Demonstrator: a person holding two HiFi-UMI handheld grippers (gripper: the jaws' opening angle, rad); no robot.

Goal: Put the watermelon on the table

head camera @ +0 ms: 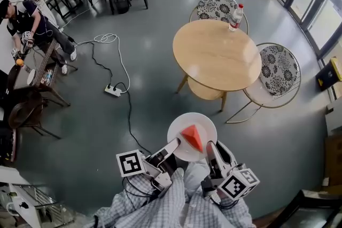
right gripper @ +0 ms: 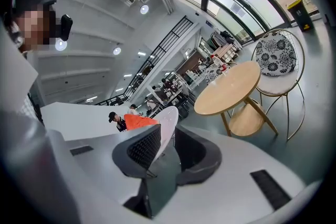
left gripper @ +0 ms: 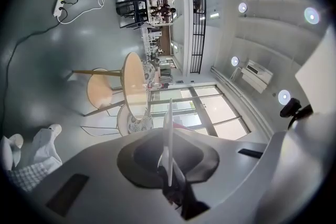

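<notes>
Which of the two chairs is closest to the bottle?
The far chair, behind the table: the bottle stands on the table's edge right beside it. The other chair sits at the table's right.

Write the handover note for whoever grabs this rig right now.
Left hand-held gripper: shut on the left rim of the white plate.
Right hand-held gripper: jaws apart around the plate's right rim, apparently not clamped.
Watermelon slice: on the plate, held above the floor, short of the round wooden table.
Done: plate picked up.
Left: carry it to the table and set it down.
</notes>
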